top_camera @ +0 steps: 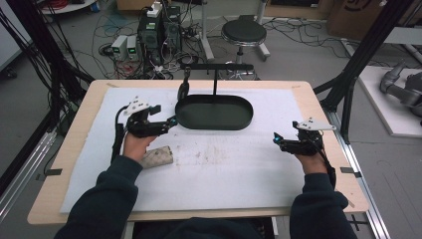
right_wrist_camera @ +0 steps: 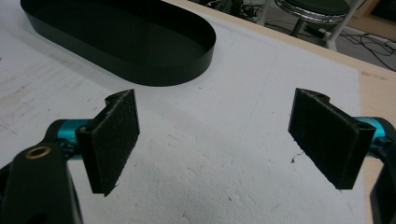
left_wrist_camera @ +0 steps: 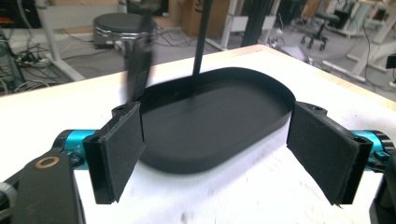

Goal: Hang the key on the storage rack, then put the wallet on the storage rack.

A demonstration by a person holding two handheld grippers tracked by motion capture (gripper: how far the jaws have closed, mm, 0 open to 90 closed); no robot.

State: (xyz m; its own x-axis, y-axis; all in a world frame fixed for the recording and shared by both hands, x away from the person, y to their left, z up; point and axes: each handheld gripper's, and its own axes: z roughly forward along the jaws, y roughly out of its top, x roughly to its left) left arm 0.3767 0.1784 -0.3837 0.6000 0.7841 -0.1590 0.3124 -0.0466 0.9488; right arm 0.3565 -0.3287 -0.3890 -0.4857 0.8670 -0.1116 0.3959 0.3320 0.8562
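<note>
A black oval tray (top_camera: 214, 112) lies at the back middle of the white mat, with nothing in it. Behind it stands a black T-shaped rack (top_camera: 215, 67), and a dark strap-like piece (top_camera: 183, 89) hangs from the rack's left end. My left gripper (top_camera: 169, 123) is open just left of the tray's near-left rim, nothing between its pads. In the left gripper view the tray (left_wrist_camera: 261, 84) sits straight ahead between the open jaws (left_wrist_camera: 215, 135), and the hanging piece (left_wrist_camera: 139, 70) is blurred. My right gripper (top_camera: 276, 140) is open over bare mat at the right; its view shows the tray (right_wrist_camera: 140, 46) far ahead.
A tan cardboard roll (top_camera: 157, 156) lies on the mat (top_camera: 224, 169) beside my left wrist. The mat shows faint stains in its middle. Beyond the table's far edge are a stool (top_camera: 244, 32), computer boxes (top_camera: 159, 30) and cables on the floor.
</note>
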